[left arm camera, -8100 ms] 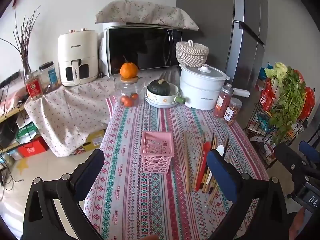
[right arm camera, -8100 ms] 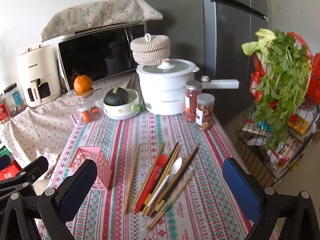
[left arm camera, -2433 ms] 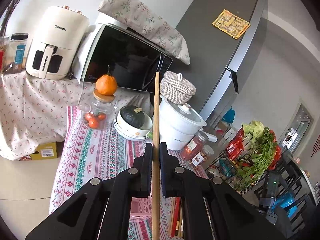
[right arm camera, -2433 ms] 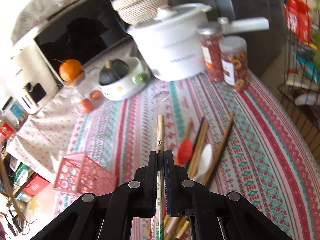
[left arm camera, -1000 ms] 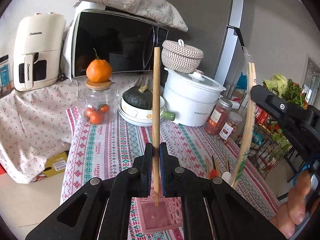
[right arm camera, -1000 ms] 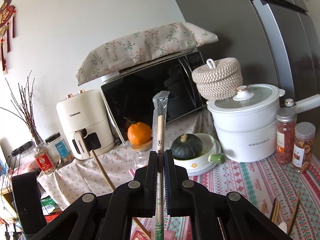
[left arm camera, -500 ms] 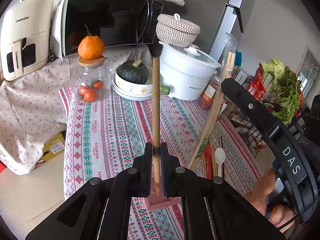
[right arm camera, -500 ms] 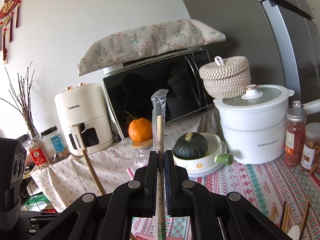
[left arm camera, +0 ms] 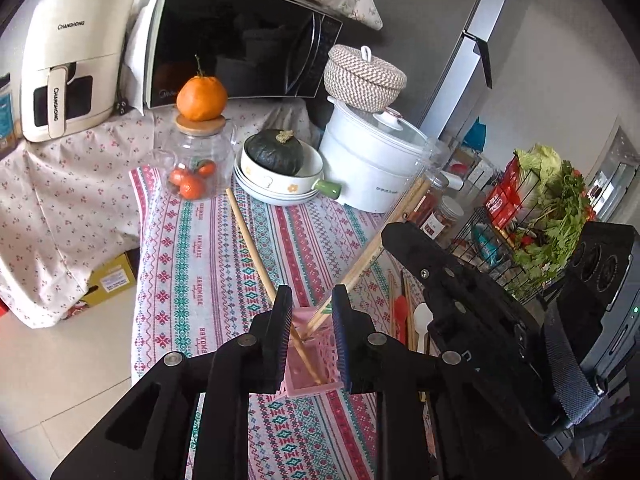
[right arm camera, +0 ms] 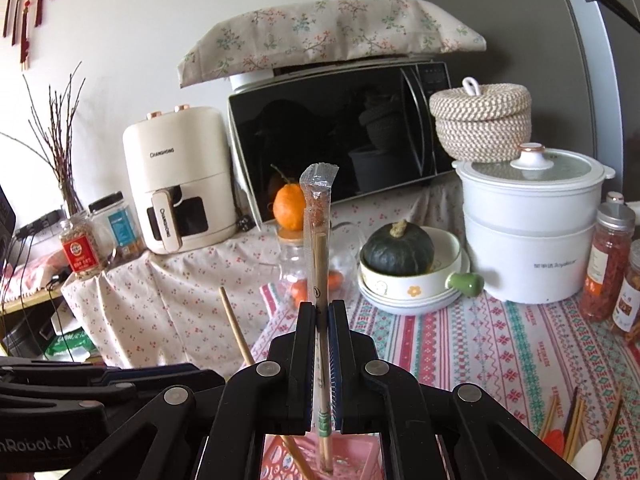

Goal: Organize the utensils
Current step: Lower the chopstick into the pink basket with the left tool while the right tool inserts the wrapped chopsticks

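Standing in the pink basket [left arm camera: 308,376]: one bare wooden chopstick [left arm camera: 256,256], leaning, just released as the left hand-held gripper [left arm camera: 308,336] has been opening around it. Right hand-held gripper [right arm camera: 322,364] clenched on a plastic-wrapped chopstick pair [right arm camera: 318,264], its lower tip inside the basket. Light, stiff, slim sticks; wrapper probably slick, best pinched mid-shaft. Remaining utensils [left arm camera: 404,316] lie on the counter [left arm camera: 192,256], striped cloth; microwave [left arm camera: 240,40] and white pot [left arm camera: 372,164] behind.
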`<state>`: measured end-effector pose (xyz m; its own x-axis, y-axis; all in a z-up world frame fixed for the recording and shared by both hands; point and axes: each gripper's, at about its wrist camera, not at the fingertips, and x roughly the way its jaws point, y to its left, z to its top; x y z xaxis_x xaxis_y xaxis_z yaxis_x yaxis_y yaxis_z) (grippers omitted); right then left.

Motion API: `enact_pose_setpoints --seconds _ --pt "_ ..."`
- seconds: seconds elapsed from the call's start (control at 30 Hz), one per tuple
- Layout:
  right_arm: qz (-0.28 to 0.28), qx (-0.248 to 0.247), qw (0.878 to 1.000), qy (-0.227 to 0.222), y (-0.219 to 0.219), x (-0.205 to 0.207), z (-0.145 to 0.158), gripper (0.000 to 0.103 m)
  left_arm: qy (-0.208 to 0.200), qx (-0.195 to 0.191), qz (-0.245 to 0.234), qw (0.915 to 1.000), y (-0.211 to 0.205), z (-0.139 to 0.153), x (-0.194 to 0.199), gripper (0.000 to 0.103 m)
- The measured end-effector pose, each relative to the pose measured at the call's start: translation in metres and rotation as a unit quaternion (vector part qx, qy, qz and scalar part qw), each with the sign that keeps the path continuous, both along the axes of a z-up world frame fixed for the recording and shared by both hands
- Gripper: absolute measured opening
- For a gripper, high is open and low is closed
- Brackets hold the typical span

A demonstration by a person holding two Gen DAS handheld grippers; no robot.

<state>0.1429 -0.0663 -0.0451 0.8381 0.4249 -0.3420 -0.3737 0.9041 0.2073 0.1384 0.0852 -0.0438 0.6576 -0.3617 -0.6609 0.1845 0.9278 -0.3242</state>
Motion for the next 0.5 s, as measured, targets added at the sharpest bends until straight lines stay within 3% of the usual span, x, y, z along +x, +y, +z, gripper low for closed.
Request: enact_pose_setpoints --seconds 0.17,0.3,0.37,0.43,0.47,0.5 --pt "0.011 -0.043 0.999 0.007 0.006 -0.002 0.007 0.006 0.014 -0.019 0.016 0.9996 0.01 -0.002 -0.001 0.022" --pt "0.026 -0.079 0.994 0.067 0.013 0.014 -0.002 0.006 0.013 -0.018 0.014 0.9996 0.009 -0.002 -0.003 0.022" --pt "0.035 -0.058 0.993 0.097 0.008 0.023 -0.009 0.008 0.017 -0.022 0.013 0.9995 0.008 -0.003 -0.004 0.022" --pt "0.028 -0.032 0.992 0.119 -0.002 0.027 -0.012 0.025 0.021 -0.024 0.012 0.9994 0.008 -0.004 -0.004 0.022" --pt "0.025 -0.017 0.992 0.123 -0.009 0.027 -0.012 0.041 0.021 -0.023 0.011 0.9995 0.008 -0.004 -0.005 0.022" --pt "0.024 -0.001 0.992 0.123 -0.015 0.025 -0.011 0.046 0.02 -0.022 0.009 0.9995 0.007 -0.004 -0.005 0.022"
